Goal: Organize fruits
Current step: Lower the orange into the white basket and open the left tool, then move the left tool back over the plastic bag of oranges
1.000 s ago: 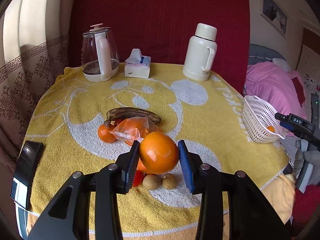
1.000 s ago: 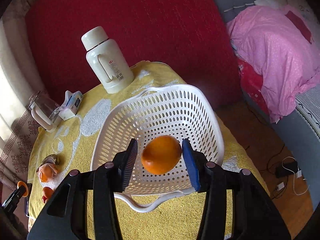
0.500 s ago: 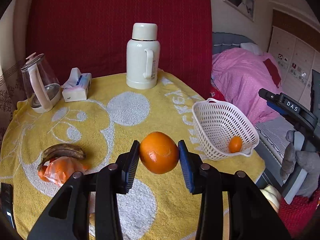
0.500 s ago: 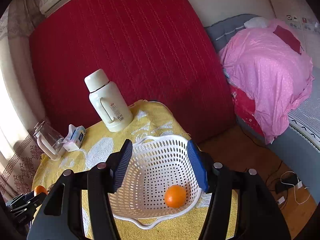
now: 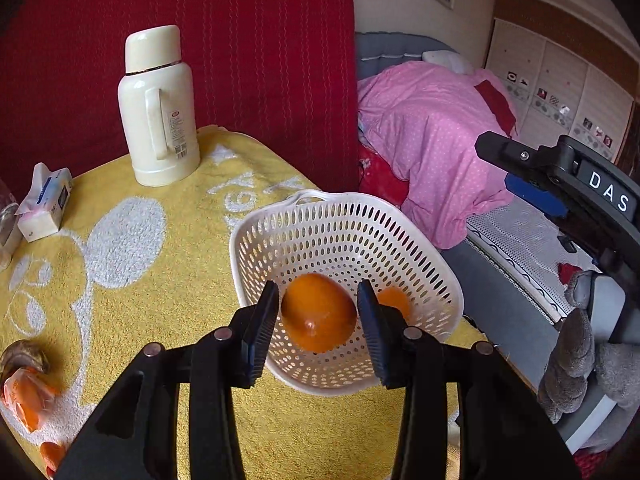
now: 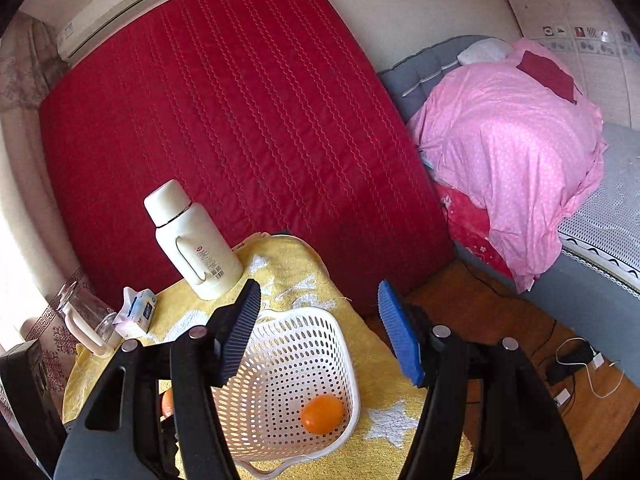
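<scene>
Now the left gripper (image 5: 318,316) hangs over the white basket (image 5: 316,216), its two blue pads clamped on a big orange (image 5: 318,312) that sits right above the basket's perforated floor. Just to the right of it, a smaller orange fruit (image 5: 394,302) peeks out from behind the right pad, lying inside the basket. The basket stands near the right edge of the yellow towel (image 5: 140,264) covering the table. Over on the right wrist view, the right gripper (image 6: 320,330) hovers higher up with jaws spread wide and nothing between them, and that small fruit (image 6: 322,414) rests at the basket's near right corner. Far back stands the cream thermos (image 5: 158,108), with a tissue pack (image 5: 44,204) to its left. At the near left, a dark banana (image 5: 20,354) and bagged orange fruit (image 5: 26,398) wait on the towel.
</scene>
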`<state>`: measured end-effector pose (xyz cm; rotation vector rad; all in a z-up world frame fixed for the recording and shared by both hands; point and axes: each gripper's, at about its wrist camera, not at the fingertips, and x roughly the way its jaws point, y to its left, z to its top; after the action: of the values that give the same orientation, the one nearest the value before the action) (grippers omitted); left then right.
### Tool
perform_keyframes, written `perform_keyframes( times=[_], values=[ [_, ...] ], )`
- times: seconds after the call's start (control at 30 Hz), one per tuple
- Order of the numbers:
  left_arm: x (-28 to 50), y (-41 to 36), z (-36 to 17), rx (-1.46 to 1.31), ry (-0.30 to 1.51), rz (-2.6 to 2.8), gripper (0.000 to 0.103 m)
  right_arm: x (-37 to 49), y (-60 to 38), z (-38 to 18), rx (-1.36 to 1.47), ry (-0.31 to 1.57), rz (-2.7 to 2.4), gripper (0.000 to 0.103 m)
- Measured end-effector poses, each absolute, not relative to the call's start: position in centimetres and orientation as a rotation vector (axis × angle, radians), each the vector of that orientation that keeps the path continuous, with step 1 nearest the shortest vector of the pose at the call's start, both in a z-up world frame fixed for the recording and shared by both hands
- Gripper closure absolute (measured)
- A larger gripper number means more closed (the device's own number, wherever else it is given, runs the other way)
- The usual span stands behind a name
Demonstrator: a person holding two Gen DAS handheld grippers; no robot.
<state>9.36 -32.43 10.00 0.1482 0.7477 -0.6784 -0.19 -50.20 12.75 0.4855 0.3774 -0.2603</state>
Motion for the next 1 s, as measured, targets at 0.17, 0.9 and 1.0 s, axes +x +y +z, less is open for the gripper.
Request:
perform_keyframes(
  times=[0.17,0.9,1.0],
  values=[
    [9.6,-31.5,10.1,0.129,0.717,-0.671,0.020,0.4,-49.7,12.3,0.472,0.394,-0.252,0.040],
    [7.2,-26.5,12.6,0.163,0.556,-0.483,0.011,0.0,-47.0,12.9,0.447,0.368,-0.186,0.031],
    [6.9,-25.6,12.8,0.175,0.529,-0.443,0.011,0.1,-46.3,12.9,0.439,0.370,-0.163,0.031]
  ],
)
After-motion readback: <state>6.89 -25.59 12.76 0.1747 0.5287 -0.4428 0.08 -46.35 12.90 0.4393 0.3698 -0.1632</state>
